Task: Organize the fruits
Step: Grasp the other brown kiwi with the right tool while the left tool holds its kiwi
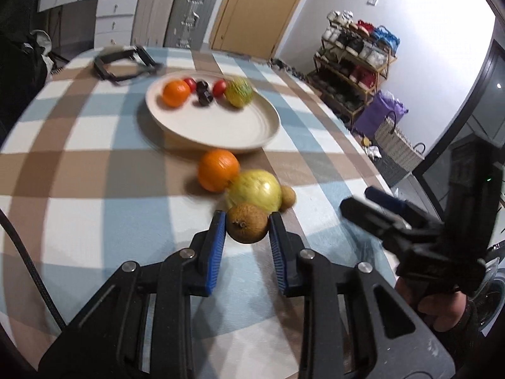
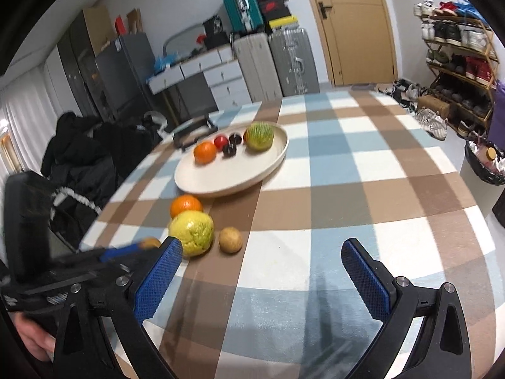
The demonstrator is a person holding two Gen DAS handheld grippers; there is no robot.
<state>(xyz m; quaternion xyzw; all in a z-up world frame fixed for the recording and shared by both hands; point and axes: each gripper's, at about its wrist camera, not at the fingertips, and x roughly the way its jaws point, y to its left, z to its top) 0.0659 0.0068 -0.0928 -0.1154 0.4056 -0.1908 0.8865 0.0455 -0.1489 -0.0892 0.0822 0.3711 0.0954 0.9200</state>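
A table covered by a blue, brown and white checked cloth [image 2: 347, 164] is seen before a wooden door and a shoe rack. A small round brown fruit [image 1: 247, 223] is clamped between the blue pads of the left gripper [image 1: 247, 225], just beside a yellow-green round fruit [image 1: 255, 191] and an orange [image 1: 217, 170] near the cream round plate [image 1: 221, 132] of fruit. The right gripper [image 2: 262, 252] is held with its fingers wide apart over the cloth, with nothing between them.

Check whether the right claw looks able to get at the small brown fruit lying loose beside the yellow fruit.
Probably yes. The right claw is open and empty, and the small brown fruit lies just ahead of it on bare tablecloth. Only the yellow fruit crowds its left side.
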